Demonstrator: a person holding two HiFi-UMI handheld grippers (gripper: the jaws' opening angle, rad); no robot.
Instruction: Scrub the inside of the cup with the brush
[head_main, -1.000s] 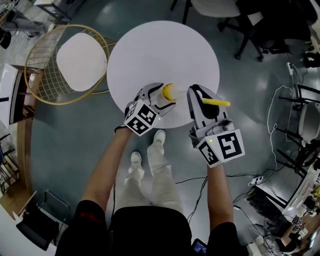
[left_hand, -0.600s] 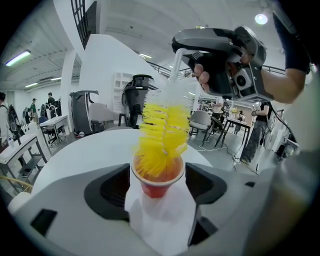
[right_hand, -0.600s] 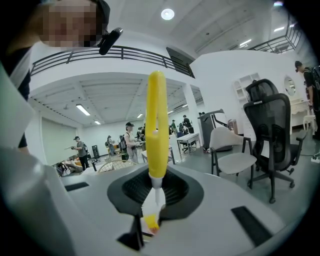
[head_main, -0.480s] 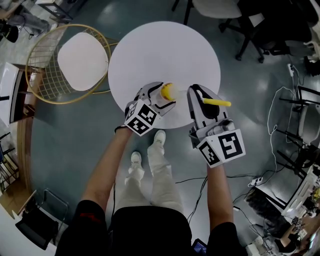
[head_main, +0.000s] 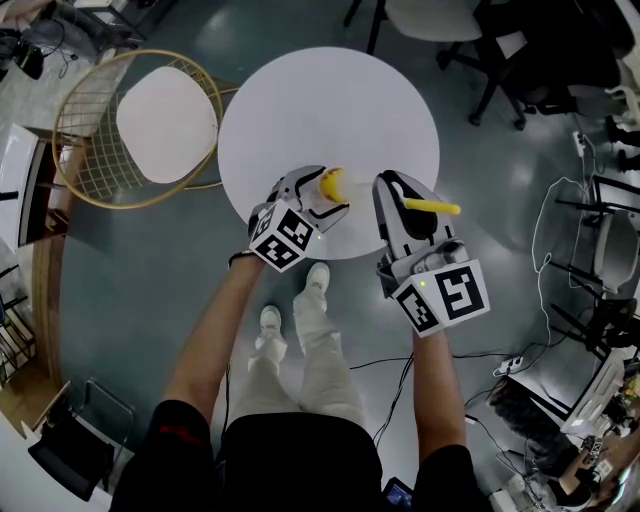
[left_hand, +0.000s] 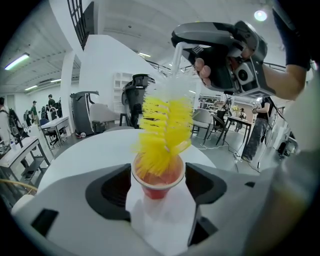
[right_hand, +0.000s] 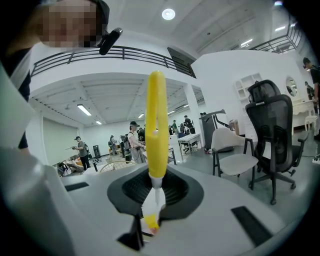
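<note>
My left gripper (head_main: 322, 203) is shut on a small cup (left_hand: 157, 181) with a white outside and a red inside, held just above the near edge of the round white table (head_main: 330, 110). The brush's yellow bristles (left_hand: 165, 127) reach down into the cup's mouth and stick out above its rim. In the head view they show as a yellow tuft (head_main: 332, 183). My right gripper (head_main: 400, 200) is shut on the brush, with its yellow handle (right_hand: 156, 120) pointing out past the jaws, to the right in the head view (head_main: 432, 207). From the left gripper view, the right gripper (left_hand: 220, 50) hangs above the cup.
A gold wire chair with a white seat (head_main: 165, 120) stands left of the table. Dark office chairs (head_main: 520, 50) stand at the far right, and cables (head_main: 560, 215) lie on the floor to the right. The person's legs and shoes (head_main: 295, 315) are under the grippers.
The yellow bristles have shifted very slightly left with the cup. Both grippers keep their hold and stay almost still.
</note>
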